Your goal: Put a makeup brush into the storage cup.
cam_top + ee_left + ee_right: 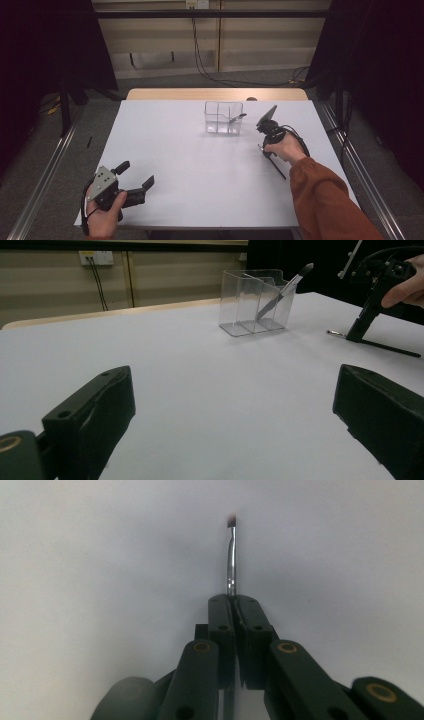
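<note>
A thin makeup brush (pixel 231 562) with a silver ferrule and a small reddish tip lies on the white table (pixel 190 165). My right gripper (pixel 232 600) is shut on its shaft, pointing down at the table, right of the middle (pixel 263 148). The brush's dark handle (pixel 277 170) trails toward the person; it also appears as a thin line on the table in the left gripper view (pixel 390 347). A clear divided organiser (pixel 223 118) stands at the far middle, with another brush (pixel 236 118) leaning in it. My left gripper (pixel 136 175) rests open with nothing between its fingers near the front left corner.
A wooden tabletop edge (pixel 215 94) runs behind the white table. Cables (pixel 210 75) hang from a wall socket and run over the floor behind. Dark curtains flank both sides. An orange sleeve (pixel 325 200) comes in from the bottom right.
</note>
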`<action>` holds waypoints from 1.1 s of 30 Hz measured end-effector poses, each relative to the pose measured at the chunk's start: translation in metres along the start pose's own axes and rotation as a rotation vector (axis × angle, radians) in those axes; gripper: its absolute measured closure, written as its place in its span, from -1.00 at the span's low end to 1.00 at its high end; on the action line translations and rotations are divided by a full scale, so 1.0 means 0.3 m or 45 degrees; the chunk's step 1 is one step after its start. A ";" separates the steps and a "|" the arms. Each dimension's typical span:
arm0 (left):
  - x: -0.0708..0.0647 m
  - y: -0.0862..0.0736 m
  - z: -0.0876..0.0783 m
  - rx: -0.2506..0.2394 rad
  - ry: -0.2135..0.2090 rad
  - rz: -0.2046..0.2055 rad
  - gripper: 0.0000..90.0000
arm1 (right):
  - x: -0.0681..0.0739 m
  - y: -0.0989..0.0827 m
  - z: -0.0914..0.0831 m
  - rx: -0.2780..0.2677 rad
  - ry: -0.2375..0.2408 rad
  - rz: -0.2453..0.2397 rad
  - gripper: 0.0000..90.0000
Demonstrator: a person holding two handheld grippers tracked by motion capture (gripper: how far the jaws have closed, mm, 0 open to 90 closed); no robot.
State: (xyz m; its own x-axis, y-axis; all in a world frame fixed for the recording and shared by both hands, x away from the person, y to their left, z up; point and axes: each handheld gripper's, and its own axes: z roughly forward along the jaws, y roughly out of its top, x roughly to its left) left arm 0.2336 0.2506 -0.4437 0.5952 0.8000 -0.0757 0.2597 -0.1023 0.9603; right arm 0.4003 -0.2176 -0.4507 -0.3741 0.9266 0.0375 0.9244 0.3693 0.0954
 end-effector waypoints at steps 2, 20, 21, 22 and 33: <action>0.000 0.000 0.000 0.000 0.000 -0.001 -0.92 | 0.001 -0.002 -0.001 -0.004 -0.001 -0.004 0.93; 0.000 -0.001 0.001 -0.008 0.006 -0.015 -0.93 | -0.024 -0.053 -0.078 -0.278 0.128 0.010 0.94; 0.000 0.000 0.001 -0.008 0.006 -0.015 -0.93 | -0.024 -0.053 -0.078 -0.278 0.128 0.010 0.94; 0.000 -0.001 0.000 -0.008 0.007 -0.015 -0.93 | -0.027 -0.056 -0.087 -0.311 0.140 0.012 0.94; -0.001 0.000 0.000 -0.010 0.007 -0.015 -0.93 | -0.037 -0.096 -0.138 -0.628 0.201 -0.004 0.94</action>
State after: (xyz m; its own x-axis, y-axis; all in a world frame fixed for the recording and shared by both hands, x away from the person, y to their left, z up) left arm 0.2336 0.2505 -0.4437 0.5883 0.8041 -0.0856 0.2606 -0.0883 0.9614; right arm 0.3748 -0.2416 -0.4127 -0.4190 0.8894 0.1825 0.7922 0.2599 0.5522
